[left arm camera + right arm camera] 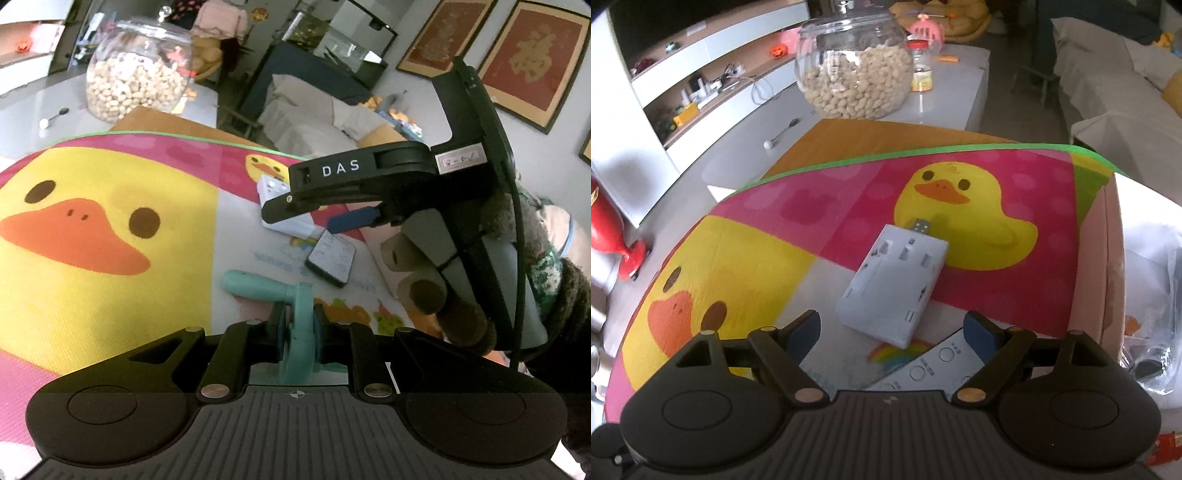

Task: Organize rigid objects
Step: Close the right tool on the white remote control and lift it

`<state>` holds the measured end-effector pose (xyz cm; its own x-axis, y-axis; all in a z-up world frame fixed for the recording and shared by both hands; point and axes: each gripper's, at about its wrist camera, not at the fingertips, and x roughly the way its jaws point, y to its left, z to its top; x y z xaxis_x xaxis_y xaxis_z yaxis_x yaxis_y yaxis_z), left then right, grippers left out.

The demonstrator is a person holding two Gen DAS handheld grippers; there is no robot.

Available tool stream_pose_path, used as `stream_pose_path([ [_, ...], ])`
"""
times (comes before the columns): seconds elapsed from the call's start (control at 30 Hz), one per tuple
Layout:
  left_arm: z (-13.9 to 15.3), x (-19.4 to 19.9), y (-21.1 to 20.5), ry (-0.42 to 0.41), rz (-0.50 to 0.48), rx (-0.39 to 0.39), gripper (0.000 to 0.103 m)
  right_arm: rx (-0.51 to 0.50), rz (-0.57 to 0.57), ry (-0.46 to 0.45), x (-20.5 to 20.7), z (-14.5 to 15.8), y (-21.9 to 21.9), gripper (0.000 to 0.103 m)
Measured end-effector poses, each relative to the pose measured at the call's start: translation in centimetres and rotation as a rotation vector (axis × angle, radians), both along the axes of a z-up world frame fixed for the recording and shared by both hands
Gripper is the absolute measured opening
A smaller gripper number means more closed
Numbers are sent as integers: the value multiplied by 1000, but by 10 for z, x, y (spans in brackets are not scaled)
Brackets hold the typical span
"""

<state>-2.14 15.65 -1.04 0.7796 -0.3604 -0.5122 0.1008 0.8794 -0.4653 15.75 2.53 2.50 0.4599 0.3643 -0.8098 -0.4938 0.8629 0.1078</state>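
Your work surface is a duck-print play mat [849,206] filling mid-frame. On it at centre lies a white adapter block [892,290] with a metal plug; at lower centre, touching it, a white button remote [923,369].

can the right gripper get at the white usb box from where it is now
Probably yes. The right gripper is open and pointing down at the white usb box, which lies flat on the duck mat just ahead of its fingertips, with nothing between. The left gripper is shut on a teal tool, off to the side.
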Motion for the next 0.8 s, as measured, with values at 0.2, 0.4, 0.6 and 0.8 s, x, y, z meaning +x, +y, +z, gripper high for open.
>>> stream_pose_path([
  [0.2, 1, -5, -1, 2, 0, -7, 18, 86, 5, 88, -13, 4, -13, 86],
  [0.4, 1, -3, 1, 4, 0, -9, 18, 61, -13, 24, -13, 10, -11, 86],
  [0.6, 1, -4, 2, 4, 15, -16, 18, 49, -18, 69, -4, -1, -9, 81],
  [0.8, 0, -9, 8, 8, 63, -39, 18, 196, 30, 200, -29, -2, -39, 79],
])
